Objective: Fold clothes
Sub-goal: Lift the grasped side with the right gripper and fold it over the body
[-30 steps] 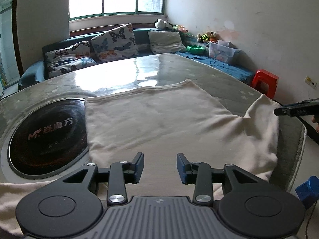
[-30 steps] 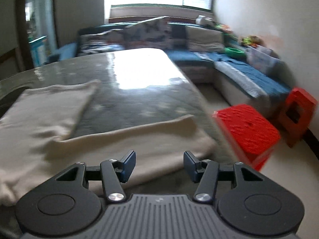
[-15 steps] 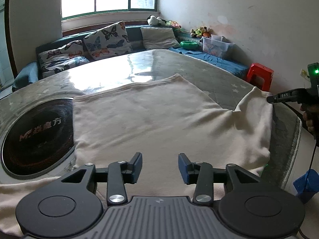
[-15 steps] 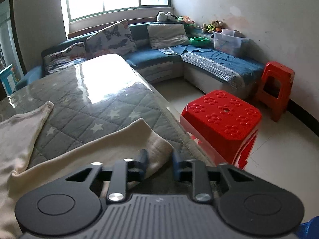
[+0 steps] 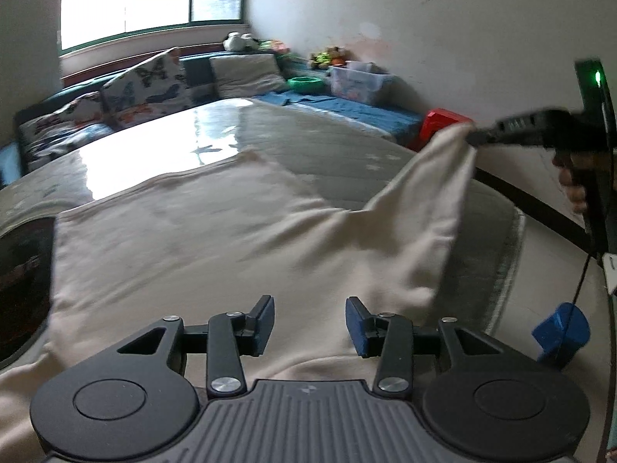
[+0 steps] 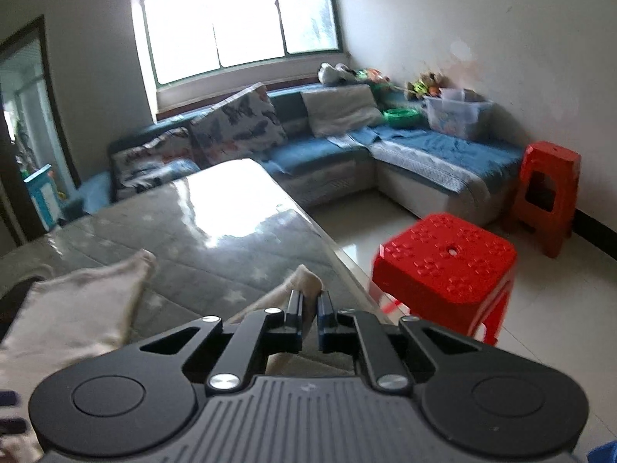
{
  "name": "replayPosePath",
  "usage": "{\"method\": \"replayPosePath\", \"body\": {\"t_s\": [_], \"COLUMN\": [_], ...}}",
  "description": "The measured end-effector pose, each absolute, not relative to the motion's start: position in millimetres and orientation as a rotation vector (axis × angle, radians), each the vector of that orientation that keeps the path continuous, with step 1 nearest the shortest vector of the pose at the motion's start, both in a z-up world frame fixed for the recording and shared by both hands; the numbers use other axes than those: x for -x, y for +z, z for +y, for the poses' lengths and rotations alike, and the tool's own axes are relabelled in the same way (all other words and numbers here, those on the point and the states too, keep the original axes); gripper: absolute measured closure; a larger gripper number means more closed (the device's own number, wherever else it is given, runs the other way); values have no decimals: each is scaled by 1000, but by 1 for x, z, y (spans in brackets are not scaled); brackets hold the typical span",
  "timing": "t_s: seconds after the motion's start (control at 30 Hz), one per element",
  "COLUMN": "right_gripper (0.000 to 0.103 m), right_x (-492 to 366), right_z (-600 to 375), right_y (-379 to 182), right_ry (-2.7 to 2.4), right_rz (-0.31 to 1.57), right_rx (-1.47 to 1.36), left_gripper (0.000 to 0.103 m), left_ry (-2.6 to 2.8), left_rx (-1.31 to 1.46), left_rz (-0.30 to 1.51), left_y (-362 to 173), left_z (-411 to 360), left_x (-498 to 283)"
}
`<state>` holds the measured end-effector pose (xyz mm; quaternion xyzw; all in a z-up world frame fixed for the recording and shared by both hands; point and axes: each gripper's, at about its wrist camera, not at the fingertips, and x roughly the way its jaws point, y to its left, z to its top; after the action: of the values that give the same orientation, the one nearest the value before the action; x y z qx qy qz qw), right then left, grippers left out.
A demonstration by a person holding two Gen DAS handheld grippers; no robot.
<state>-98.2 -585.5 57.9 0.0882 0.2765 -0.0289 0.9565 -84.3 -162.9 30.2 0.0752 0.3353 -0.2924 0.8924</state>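
Left wrist view is showing the cream garment [image 5: 216, 239] lying spread over the grey quilted table [image 5: 320, 142], its long axis running from the near left toward the far right. One corner is pointing up and away to the right, where the right gripper [image 5: 472, 137] is pinching it and holding it above the table's right edge; the cloth below that corner is hanging in a slanted fold. The garment's far edge is stopping well short of the table's far end, so a wide glossy stretch of tabletop is lying bare beyond it. To the left, the cloth's edge is sitting just beside a dark round cooktop [image 5: 19, 281] set into the table. The left gripper [image 5: 310, 326] is hovering over the near part of the garment with its jaws standing apart and nothing between the blue pads.

In the right wrist view, the right gripper [image 6: 309, 310] is clamped on the tip of the cream garment [image 6: 77, 308], the cloth poking out just past the fingers. Beyond the table's right edge the tiled floor is lying open, with a red stool [image 6: 443, 262] near the table, a taller red stool [image 6: 547, 189] by the wall, and a blue sofa [image 6: 405, 154] behind.
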Motion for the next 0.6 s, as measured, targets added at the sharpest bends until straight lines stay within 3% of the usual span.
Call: {"method": "replayPosePath", "body": {"t_s": [0.33, 0.6], "right_gripper": [97, 97], "right_x": [116, 121], "right_z": [-544, -484], "right_y": [117, 153], "right_ry": [110, 303], "right_rz": [469, 441], "right_rx": [-141, -70], "left_gripper": [59, 55], "left_ry": [-669, -618], "left_rx": [-185, -122], "left_rz": [701, 667], "left_y": [20, 33], "left_z": [-191, -155], "left_x": [90, 96]}}
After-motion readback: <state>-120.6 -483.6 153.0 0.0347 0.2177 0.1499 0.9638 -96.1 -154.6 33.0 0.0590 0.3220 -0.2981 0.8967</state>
